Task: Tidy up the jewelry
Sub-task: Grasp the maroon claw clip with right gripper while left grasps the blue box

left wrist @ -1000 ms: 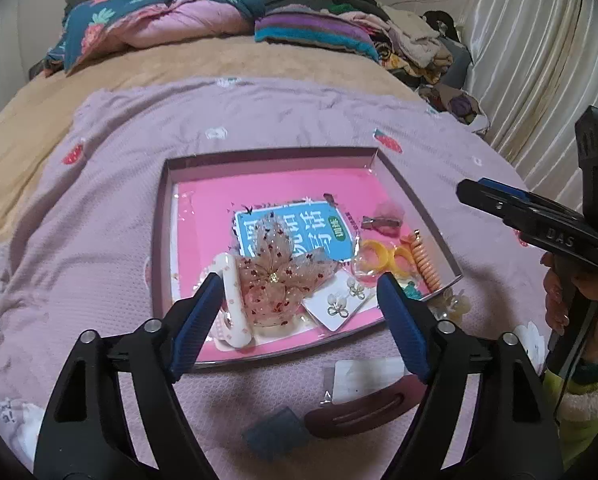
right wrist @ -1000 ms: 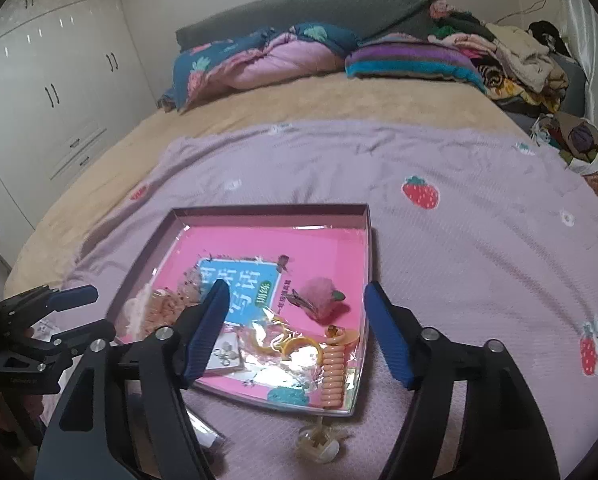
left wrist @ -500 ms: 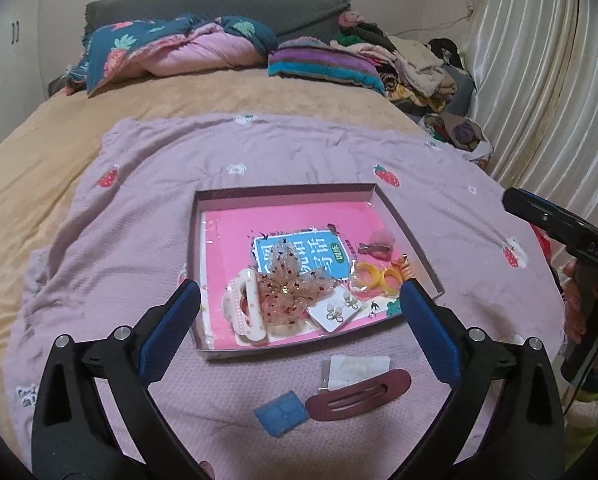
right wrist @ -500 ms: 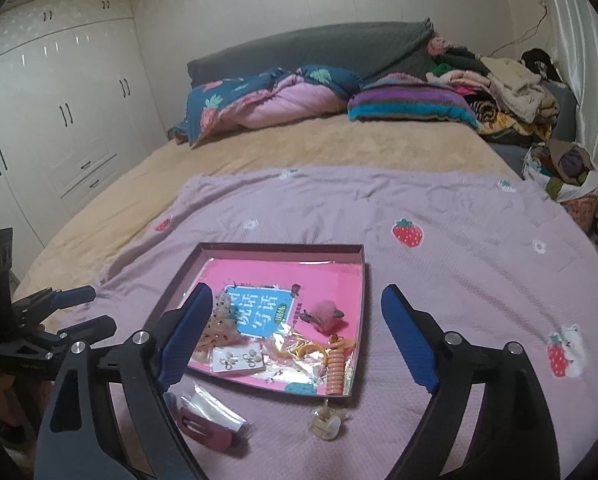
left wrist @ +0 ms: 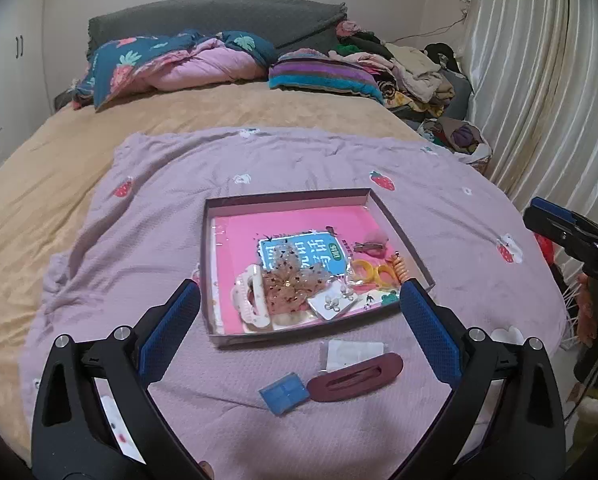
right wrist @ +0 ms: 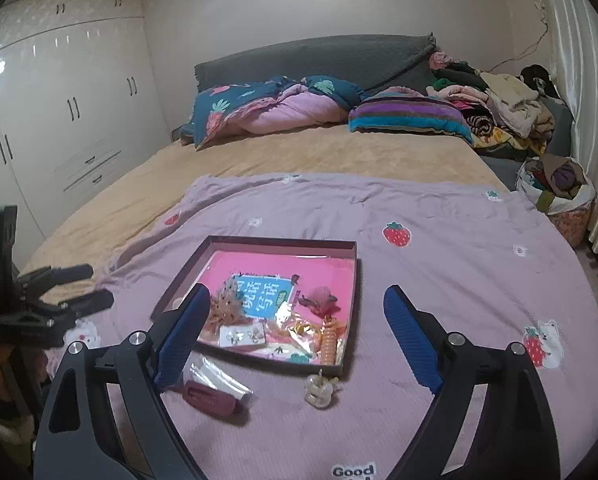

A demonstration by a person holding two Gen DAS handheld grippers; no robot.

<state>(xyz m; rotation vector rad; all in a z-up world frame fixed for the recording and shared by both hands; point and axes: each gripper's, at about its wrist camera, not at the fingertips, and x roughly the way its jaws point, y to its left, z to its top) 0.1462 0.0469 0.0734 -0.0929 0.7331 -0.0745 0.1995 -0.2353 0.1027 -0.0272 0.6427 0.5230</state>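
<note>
So both tongs wide open, empty: left tongs (left wrist: 299, 320) bottom centre of left view, right tongs (right wrist: 297, 320) same in right view. Box (left wrist: 219, 338) mid-frame on bed holds most jewelry. Left out: maroon clip (left wrist: 355, 376), blue case (left wrist: 283, 393), clear claw clip (right wrist: 319, 390), all lower frame. Versus earlier: both pulled back, higher, box looks smaller.

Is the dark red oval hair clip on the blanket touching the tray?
Apart. In the left wrist view the dark red hair clip lies on the purple blanket nearer the camera than the tray, with a strip of blanket visible between them.
</note>
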